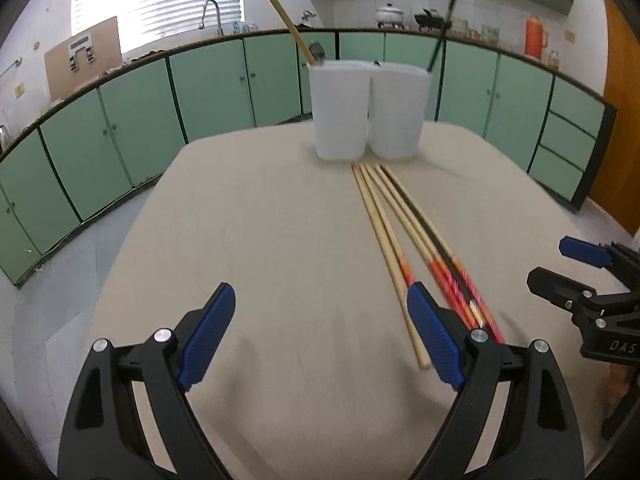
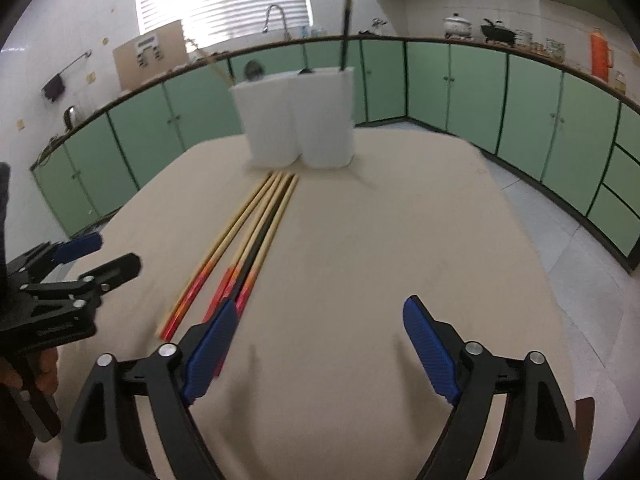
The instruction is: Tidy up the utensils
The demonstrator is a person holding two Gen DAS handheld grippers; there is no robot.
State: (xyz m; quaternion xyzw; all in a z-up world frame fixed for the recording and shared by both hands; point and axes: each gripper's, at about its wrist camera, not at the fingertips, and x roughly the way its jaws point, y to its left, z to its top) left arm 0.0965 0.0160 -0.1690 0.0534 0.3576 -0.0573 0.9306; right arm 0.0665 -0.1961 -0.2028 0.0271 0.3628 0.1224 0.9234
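Observation:
Several chopsticks (image 1: 404, 236) with red ends lie side by side on the beige table (image 1: 260, 240), one of them black; they also show in the right wrist view (image 2: 256, 236). Two white cups stand at the far edge. The left cup (image 1: 340, 110) holds a wooden chopstick, the right cup (image 1: 398, 110) a black one. In the right wrist view they are the left cup (image 2: 268, 124) and right cup (image 2: 326, 118). My left gripper (image 1: 320, 332) is open and empty, left of the chopsticks. My right gripper (image 2: 316, 344) is open and empty, right of them.
Green kitchen cabinets (image 1: 208, 84) and a counter with a sink tap (image 1: 210, 16) run behind the table. Pots and an orange flask (image 1: 535, 38) stand on the counter. The table edge drops to a tiled floor (image 2: 580, 248) on the right.

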